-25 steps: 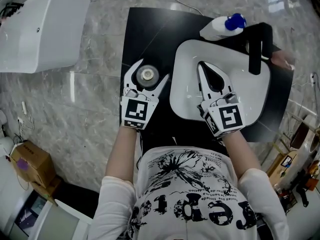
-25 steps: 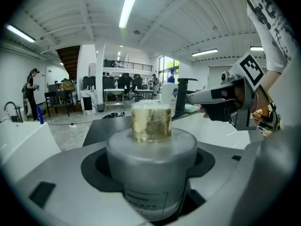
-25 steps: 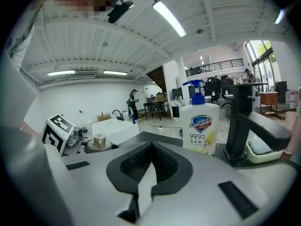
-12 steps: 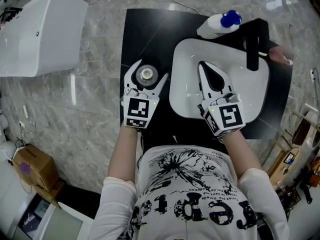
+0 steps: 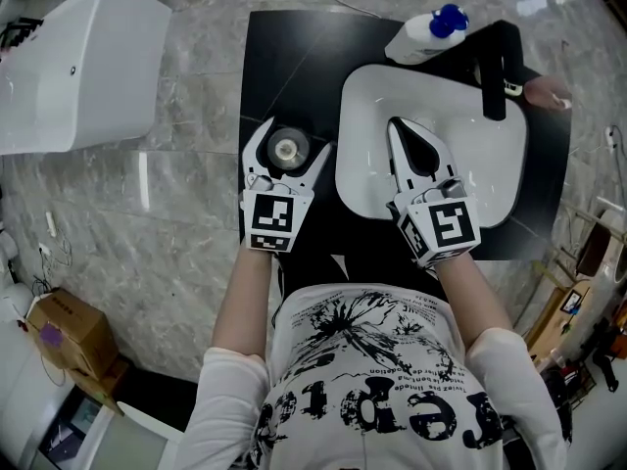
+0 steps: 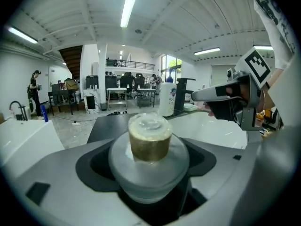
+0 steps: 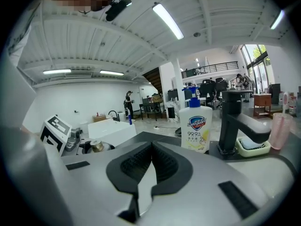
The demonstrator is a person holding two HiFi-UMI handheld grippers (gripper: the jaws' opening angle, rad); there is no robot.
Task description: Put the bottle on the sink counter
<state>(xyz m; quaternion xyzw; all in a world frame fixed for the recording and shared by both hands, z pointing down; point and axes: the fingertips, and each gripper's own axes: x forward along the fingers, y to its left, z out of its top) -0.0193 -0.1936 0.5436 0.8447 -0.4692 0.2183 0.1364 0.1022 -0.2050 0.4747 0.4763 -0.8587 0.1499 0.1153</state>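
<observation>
Between the left gripper (image 5: 294,137) fingers (image 5: 255,151), just opened wider, stands the bottle (image 6: 149,138), ungripped.

**Layout of the sink counter, seen from above.** The basin (image 5: 505,164) is set in the right part of the counter (image 5: 294,57). The bottle (image 5: 290,148) stands upright on the counter just left of the basin. At the far edge, the soap dispenser (image 5: 426,35) stands behind the basin's far-left corner. The faucet (image 5: 493,86) is to its right and reaches over the basin. A soap dish (image 7: 251,146) lies right of the faucet's base. On the floor, well left of the counter, stands a tub (image 5: 78,62). A cardboard box (image 5: 59,326) lies nearer, at far left.
</observation>
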